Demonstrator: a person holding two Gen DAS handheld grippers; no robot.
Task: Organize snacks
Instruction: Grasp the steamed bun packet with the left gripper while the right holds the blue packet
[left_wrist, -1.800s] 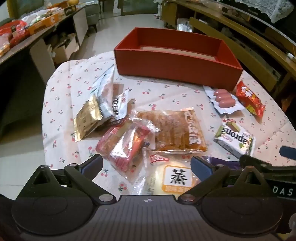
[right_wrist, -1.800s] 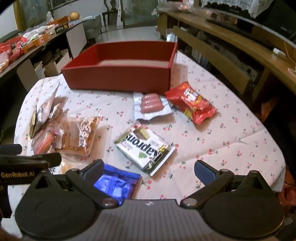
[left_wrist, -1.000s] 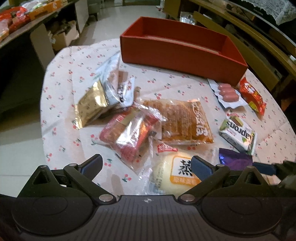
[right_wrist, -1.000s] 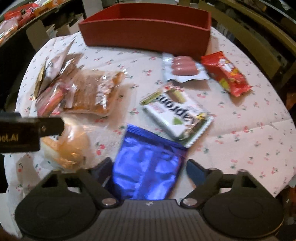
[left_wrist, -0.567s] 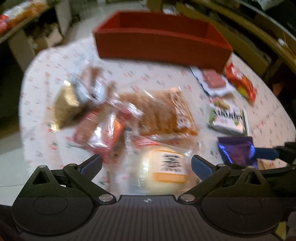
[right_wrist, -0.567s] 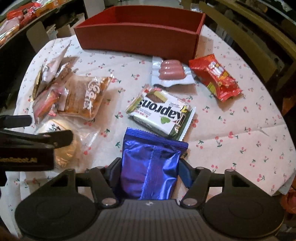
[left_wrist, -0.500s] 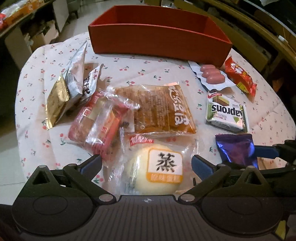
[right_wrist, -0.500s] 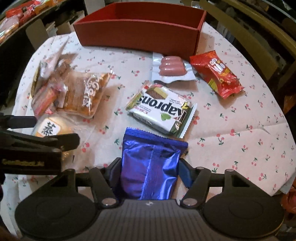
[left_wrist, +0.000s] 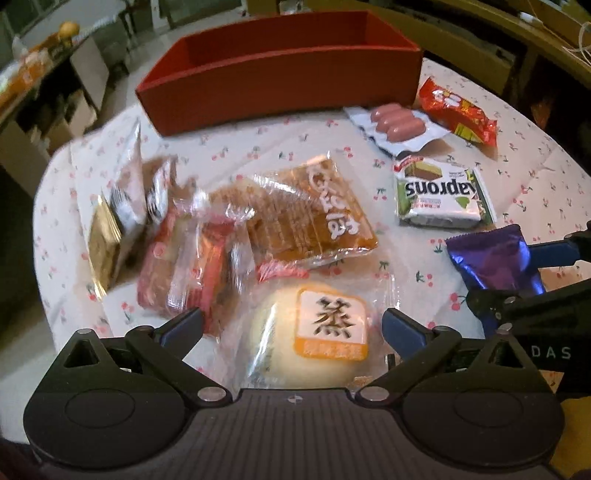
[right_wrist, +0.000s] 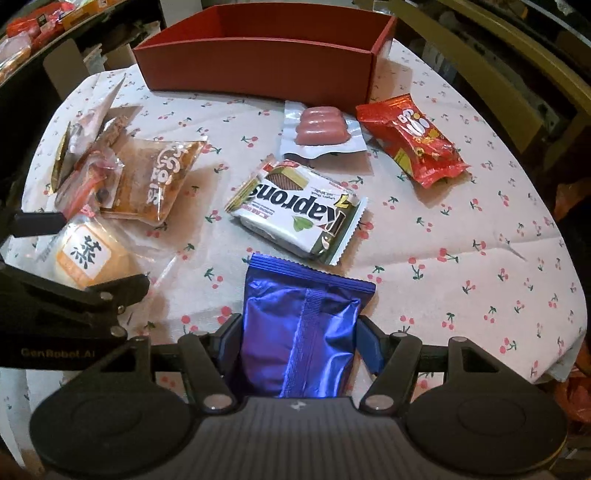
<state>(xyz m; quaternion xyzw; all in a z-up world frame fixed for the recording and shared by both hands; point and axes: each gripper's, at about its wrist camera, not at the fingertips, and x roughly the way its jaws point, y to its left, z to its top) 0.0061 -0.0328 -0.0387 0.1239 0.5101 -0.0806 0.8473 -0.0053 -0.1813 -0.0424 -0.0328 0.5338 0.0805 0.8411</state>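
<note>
My right gripper (right_wrist: 297, 341) is shut on a shiny blue foil packet (right_wrist: 299, 325), held just above the cherry-print tablecloth; the packet also shows in the left wrist view (left_wrist: 495, 258). My left gripper (left_wrist: 291, 326) is open, its fingers on either side of a wrapped pale bun with an orange label (left_wrist: 314, 343), low over it. The bun also shows in the right wrist view (right_wrist: 88, 254). An empty red box (left_wrist: 280, 70) stands at the far side of the table and shows in the right wrist view too (right_wrist: 258, 70).
Loose snacks lie on the cloth: a Kaprons wafer pack (right_wrist: 295, 210), a sausage pack (right_wrist: 321, 127), a red snack bag (right_wrist: 410, 138), an orange cracker pack (left_wrist: 310, 218), a red-wrapped cake (left_wrist: 188, 273) and gold and silver sachets (left_wrist: 110, 218). Wooden furniture lies beyond the table.
My right gripper closed on the blue packet and lifted it slightly. My left gripper moved in low over the wrapped bun, which now sits between its open fingers.
</note>
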